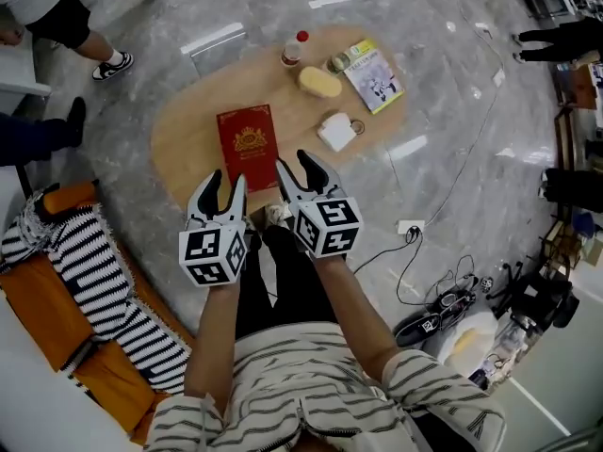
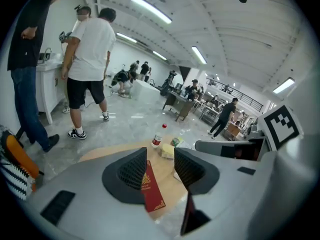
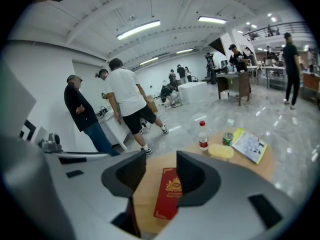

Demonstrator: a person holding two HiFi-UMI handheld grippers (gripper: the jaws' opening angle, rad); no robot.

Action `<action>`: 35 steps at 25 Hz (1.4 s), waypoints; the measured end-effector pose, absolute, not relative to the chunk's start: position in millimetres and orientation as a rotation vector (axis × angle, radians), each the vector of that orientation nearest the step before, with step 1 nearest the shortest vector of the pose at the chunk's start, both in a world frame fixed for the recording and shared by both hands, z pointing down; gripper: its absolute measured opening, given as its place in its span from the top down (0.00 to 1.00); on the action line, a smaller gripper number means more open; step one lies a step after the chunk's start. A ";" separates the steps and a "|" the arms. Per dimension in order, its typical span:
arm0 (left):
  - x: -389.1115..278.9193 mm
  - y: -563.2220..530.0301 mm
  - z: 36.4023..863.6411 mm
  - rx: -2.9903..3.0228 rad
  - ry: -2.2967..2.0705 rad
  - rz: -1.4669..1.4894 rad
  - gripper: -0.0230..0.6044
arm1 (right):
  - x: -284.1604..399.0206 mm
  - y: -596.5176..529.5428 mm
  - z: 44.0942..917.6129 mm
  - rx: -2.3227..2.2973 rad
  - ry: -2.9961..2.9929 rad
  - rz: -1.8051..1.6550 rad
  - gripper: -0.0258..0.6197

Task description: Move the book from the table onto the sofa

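Red with a gilt-stamped cover, the book [image 1: 248, 146] lies flat on the oval wooden surface [image 1: 188, 139] in the head view. Nothing is moved yet, and the orange sofa [image 1: 38, 299] with its striped throw [image 1: 85, 252] sits at the left. Left tongs [image 1: 229, 179] and right tongs [image 1: 294, 163] hover near the book's closer edge.

Left gripper view: ribbed dark pads [image 2: 132, 170] are spread, with the book beyond them and nothing pinched.

Right gripper view: likewise spread and empty — grasp, lift and carry all remain.

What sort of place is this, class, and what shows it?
Probably a large workshop or lab hall with a staged living corner: ceiling strip lights, work desks behind, a low wooden table beside a sofa.
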State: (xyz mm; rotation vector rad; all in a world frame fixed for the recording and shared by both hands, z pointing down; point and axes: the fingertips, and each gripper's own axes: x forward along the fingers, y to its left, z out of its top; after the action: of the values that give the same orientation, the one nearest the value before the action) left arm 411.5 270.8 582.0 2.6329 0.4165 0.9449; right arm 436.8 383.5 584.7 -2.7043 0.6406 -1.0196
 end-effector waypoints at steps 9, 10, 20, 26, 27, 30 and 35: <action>415.0 267.1 642.4 2.563 0.390 1.017 0.63 | 438.4 381.0 648.9 -2.638 0.657 -1.135 0.59; 414.1 267.1 648.6 2.556 0.390 1.027 0.62 | 437.8 381.3 655.7 -2.630 0.653 -1.147 0.58; 413.4 265.6 713.5 2.502 0.376 1.108 0.56 | 442.5 385.2 725.4 -2.581 0.630 -1.255 0.52; 411.8 267.9 752.0 2.460 0.382 1.163 0.52 | 443.6 387.1 762.0 -2.551 0.625 -1.308 0.48; 412.1 267.9 758.9 2.450 0.383 1.171 0.51 | 444.6 387.1 768.6 -2.545 0.625 -1.317 0.48; 413.4 265.8 778.5 2.433 0.375 1.186 0.50 | 446.0 386.5 789.4 -2.518 0.621 -1.350 0.46; 419.2 265.1 813.6 2.404 0.355 1.211 0.49 | 449.5 390.2 827.6 -2.495 0.611 -1.414 0.43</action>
State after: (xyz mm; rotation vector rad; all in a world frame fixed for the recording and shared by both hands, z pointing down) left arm 419.2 265.1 813.6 2.4040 0.3545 1.2113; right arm 449.5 390.2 827.6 -2.4945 0.6109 -1.4143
